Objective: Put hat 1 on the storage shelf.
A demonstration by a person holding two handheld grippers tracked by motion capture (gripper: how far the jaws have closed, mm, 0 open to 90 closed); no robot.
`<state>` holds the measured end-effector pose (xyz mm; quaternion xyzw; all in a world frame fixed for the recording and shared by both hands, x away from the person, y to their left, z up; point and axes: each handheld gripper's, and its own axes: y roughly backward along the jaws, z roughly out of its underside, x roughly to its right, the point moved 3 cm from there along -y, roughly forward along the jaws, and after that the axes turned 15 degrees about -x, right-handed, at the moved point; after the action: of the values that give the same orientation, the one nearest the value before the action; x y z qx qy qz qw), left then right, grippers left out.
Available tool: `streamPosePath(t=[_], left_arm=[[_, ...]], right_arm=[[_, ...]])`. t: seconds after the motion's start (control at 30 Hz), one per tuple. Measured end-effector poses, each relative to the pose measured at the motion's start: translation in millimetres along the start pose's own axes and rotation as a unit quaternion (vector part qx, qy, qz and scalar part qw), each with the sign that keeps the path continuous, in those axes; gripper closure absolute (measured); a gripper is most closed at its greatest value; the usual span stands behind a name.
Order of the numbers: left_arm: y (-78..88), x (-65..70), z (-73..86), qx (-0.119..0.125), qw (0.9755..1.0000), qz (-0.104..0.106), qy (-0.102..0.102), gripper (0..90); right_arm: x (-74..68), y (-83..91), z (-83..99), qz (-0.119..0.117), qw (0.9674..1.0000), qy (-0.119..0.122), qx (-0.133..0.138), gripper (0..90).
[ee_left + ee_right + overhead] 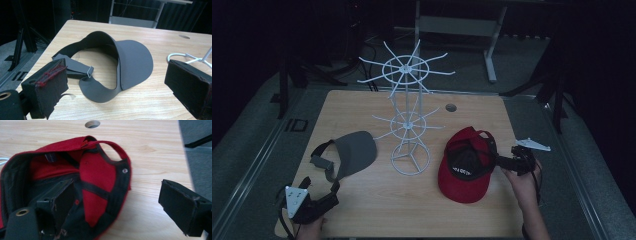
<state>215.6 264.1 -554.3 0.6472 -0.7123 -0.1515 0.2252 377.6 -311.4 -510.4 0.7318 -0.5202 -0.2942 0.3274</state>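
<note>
A grey sun visor (354, 150) lies on the left of the wooden table (377, 210), its strap toward me. My left gripper (321, 186) stands open just short of it; in the left gripper view the visor (135, 62) lies ahead between the two jaws, untouched. A red cap (464, 180) lies upside down on the right, dark lining facing up. My right gripper (498, 161) is open at its right rim: one jaw reaches inside the cap (97, 175) and the other stays outside over the bare table. A white wire rack (408, 120) stands upright between the two hats.
The rack's round base (186, 56) sits close to the visor's brim. A cable hole (451, 107) marks the far side of the table. Dark floor, stand legs and a bench frame (492, 45) surround the table. Bare wood shows along the front edge.
</note>
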Motion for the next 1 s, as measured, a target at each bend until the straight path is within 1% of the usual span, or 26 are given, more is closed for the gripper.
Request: streamPosePath(t=[0.03, 0.1, 0.17, 0.23, 0.3, 0.33, 0.4, 0.53, 0.6, 0.63, 0.67, 0.73, 0.8, 0.83, 0.87, 0.93, 1.0], left_arm=[[0.0, 0.0, 0.0, 0.000, 1.0000, 0.000, 0.000, 5.1], [0.3, 0.8, -0.2, 0.001, 1.0000, 0.000, -0.003, 5.1], [0.2, 1.2, -0.3, 0.001, 1.0000, 0.001, -0.005, 5.1], [0.2, 1.4, -0.3, 0.000, 1.0000, 0.003, -0.005, 5.1], [0.2, 1.6, -0.3, 0.001, 1.0000, 0.002, -0.006, 5.1], [0.3, 1.6, -0.4, 0.000, 1.0000, 0.005, -0.006, 5.1], [0.1, 1.7, -0.5, 0.001, 1.0000, 0.003, -0.007, 5.1], [-0.2, 1.9, -0.6, -0.001, 1.0000, 0.005, -0.008, 5.1], [-0.1, 1.7, -0.5, -0.001, 1.0000, 0.004, -0.007, 5.1], [0.1, 1.4, -0.5, -0.002, 1.0000, 0.006, -0.007, 5.1], [0.2, 1.2, -0.5, -0.003, 1.0000, 0.007, -0.007, 5.1], [0.5, 0.8, -0.6, -0.002, 1.0000, 0.006, -0.006, 5.1], [0.6, 0.3, -0.6, -0.002, 1.0000, 0.006, -0.004, 5.1], [0.5, 0.1, -0.6, -0.002, 1.0000, 0.006, -0.004, 5.1], [0.4, 0.1, -0.6, -0.002, 1.0000, 0.007, -0.004, 5.1], [0.2, 0.1, -0.4, -0.004, 1.0000, 0.007, -0.004, 5.1], [-0.1, 0.4, -0.2, -0.005, 1.0000, 0.008, -0.004, 5.1]], right_arm=[[0.0, 0.0, 0.0, 0.000, 1.0000, 0.000, 0.000, 13.2], [-2.4, -12.5, -4.4, 0.001, 0.9999, 0.003, -0.013, 13.7], [-2.9, -22.0, -6.3, 0.003, 0.9997, -0.001, -0.024, 13.8], [-3.0, -30.0, -6.9, 0.004, 0.9995, -0.002, -0.031, 14.0], [-3.3, -39.8, -7.0, 0.012, 0.9990, 0.001, -0.042, 14.0], [-3.8, -44.0, -6.8, 0.016, 0.9987, 0.002, -0.048, 14.0], [-5.8, -51.4, -6.2, 0.015, 0.9983, 0.004, -0.057, 14.1], [-12.9, -63.0, -4.9, 0.027, 0.9969, 0.023, -0.070, 15.0], [-15.8, -67.7, -3.5, 0.038, 0.9957, 0.035, -0.076, 17.5], [-16.6, -69.5, -2.8, 0.040, 0.9952, 0.037, -0.081, 20.2], [-17.5, -72.0, -1.6, 0.048, 0.9942, 0.045, -0.085, 22.9], [-19.7, -76.0, 1.2, 0.060, 0.9915, 0.059, -0.099, 29.2], [-20.9, -76.1, 2.0, 0.054, 0.9928, 0.055, -0.092, 35.8], [-21.7, -75.5, 2.3, 0.053, 0.9930, 0.056, -0.090, 41.0], [-22.3, -75.1, 2.5, 0.057, 0.9929, 0.058, -0.087, 43.4], [-22.7, -74.4, 2.1, 0.053, 0.9927, 0.063, -0.088, 55.4], [-24.6, -74.4, 1.5, 0.046, 0.9923, 0.071, -0.090, 65.0]])
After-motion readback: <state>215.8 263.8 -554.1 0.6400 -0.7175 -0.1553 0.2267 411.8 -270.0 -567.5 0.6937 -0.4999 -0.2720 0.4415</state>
